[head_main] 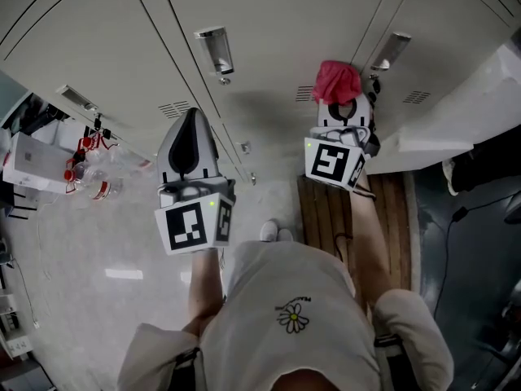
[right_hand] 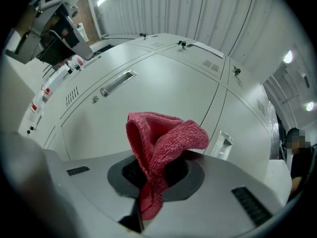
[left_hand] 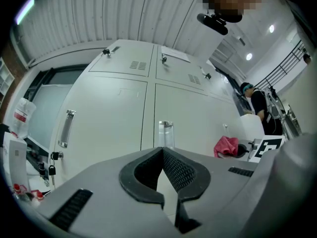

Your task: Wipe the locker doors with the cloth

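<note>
A wall of pale grey locker doors fills the head view. My right gripper is shut on a bunched red cloth, held close to a door between two metal handles. In the right gripper view the red cloth sticks up from the closed jaws in front of a locker door. My left gripper hangs lower and left, a little away from the doors, its jaws shut with nothing between them. From the left gripper view, the left gripper faces a locker door and the red cloth shows at right.
An open locker door stands out at the right. A wooden bench lies under my right arm. Bottles and boxes sit at the left on the pale floor. A second person stands far right in the left gripper view.
</note>
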The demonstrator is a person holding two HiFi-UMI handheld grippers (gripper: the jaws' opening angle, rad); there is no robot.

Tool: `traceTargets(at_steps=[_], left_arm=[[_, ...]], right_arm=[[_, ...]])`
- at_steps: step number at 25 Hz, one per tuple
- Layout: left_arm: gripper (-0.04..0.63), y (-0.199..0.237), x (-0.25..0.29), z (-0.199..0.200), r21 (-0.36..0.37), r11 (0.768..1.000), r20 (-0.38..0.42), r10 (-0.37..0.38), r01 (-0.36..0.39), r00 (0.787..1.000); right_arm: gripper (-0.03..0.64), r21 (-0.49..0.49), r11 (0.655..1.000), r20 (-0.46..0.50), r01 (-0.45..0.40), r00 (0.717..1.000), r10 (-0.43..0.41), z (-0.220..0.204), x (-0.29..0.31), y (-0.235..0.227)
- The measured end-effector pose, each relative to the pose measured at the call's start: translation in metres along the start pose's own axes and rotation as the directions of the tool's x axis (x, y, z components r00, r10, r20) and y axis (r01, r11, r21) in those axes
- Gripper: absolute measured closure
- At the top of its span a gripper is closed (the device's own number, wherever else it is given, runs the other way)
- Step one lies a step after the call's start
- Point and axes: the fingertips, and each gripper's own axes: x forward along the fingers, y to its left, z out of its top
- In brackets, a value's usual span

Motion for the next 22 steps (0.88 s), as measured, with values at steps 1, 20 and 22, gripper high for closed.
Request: traceTargets(at_steps=[1, 20, 22], left_arm=[[0.580, 0.000, 0.000, 0.000, 0.000, 1.000, 0.000, -0.001, 0.001, 1.000], [0.580, -0.002, -0.002, 0.001, -0.008, 1.000, -0.003, -0.003, 0.003, 1.000], [0.580, -0.001, -0.003, 0.001, -0.005, 1.000, -0.004, -0.001, 0.001, 1.000]], right_arm=[[0.586, -0.004, 1.000, -0.008, 0.008, 1.000, -0.008, -0.004, -0.001, -0.004], [0.586, -0.013, 0.996, -0.102, 0.090, 0.991, -0.091, -0.042, -0.007, -0.037], [0.586, 0.007, 0.995, -0.100, 0.095, 0.991, -0.094, -0.042, -0.006, -0.037]])
